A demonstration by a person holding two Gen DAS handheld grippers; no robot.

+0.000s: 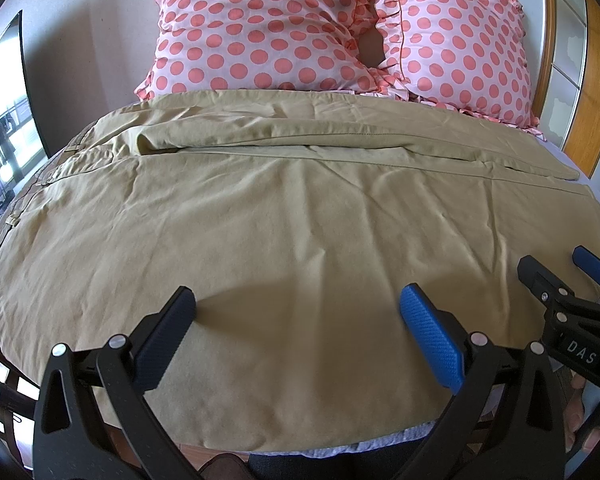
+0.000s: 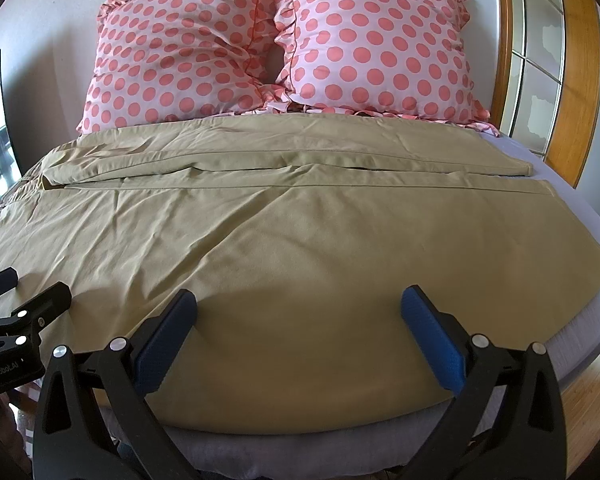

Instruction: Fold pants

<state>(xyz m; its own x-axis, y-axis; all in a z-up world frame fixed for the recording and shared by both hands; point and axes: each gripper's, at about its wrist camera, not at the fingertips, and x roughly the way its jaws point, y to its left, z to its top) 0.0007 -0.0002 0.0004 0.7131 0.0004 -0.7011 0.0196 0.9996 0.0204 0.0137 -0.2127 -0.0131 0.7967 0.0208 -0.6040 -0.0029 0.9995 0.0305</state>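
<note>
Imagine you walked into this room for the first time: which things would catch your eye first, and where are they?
Two polka-dot pillows stand side by side at the head of the bed. In front of them, khaki pants lie spread across the mattress, both legs running sideways. Nearest the cameras, the left tool and right tool hover open over the pants' near edge.

A bed (image 2: 572, 240) with a pale lavender sheet is carrying everything here. Khaki pants (image 2: 284, 240) are lying spread flat across it, legs side by side, while two pink polka-dot pillows (image 2: 372, 48) are leaning upright at its head.
</note>
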